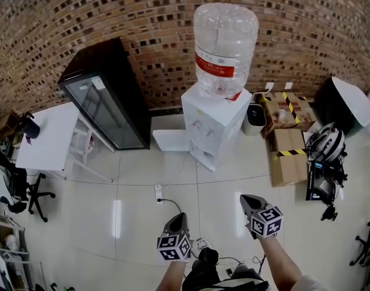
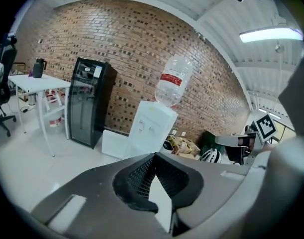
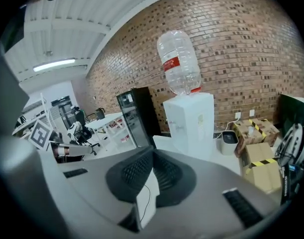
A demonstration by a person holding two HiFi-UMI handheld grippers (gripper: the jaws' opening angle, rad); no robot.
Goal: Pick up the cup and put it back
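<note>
White table (image 1: 48,135) at far left carries a dark upright vessel (image 1: 30,127), the only cup-like thing I can find, though it is too small to be sure. It stands well apart, ahead and leftward, nearer my left gripper (image 1: 177,220), whose jaws are pressed together on nothing. Rightward come the black fridge (image 1: 106,96), water dispenser (image 1: 212,123) and cardboard boxes (image 1: 287,156). My right gripper (image 1: 250,202) is likewise closed and empty. Only floor lies between.

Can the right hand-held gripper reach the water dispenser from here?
Probably not yet: the right hand-held gripper hangs well short of the water dispenser. The floor between them looks free, so stepping closer should do.
</note>
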